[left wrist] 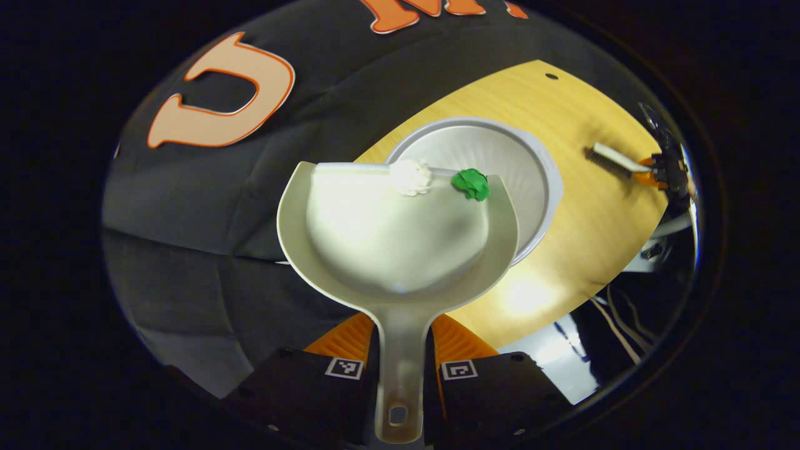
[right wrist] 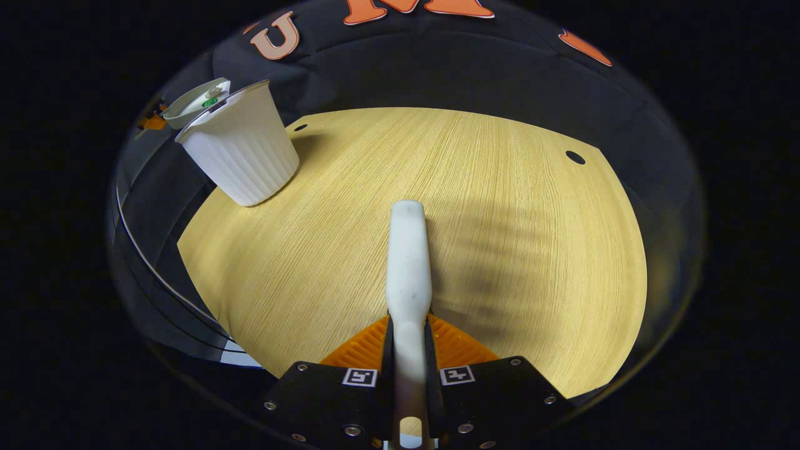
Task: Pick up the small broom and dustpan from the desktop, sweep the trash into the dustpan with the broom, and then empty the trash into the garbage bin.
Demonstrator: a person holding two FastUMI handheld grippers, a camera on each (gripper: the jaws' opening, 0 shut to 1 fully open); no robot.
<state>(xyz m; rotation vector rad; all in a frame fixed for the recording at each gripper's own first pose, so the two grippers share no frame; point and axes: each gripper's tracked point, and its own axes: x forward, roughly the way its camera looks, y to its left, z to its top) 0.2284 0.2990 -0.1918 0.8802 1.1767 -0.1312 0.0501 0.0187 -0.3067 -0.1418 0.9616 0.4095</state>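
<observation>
— Underneath?
— Pale wood-grain desktop (right wrist: pixel 487 206), rounded at the edge, with small dark holes (right wrist: pixel 575 157) near the far side; soft shadows across the grain.
— And behind?
— Black cloth wall (right wrist: pixel 475 69), creased. Bright glare patch on the wood in the left gripper view.

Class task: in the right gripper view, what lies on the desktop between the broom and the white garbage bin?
Nothing: in the right gripper view, bare wooden desktop separates the broom, held in the right tool, from the garbage bin.
</observation>
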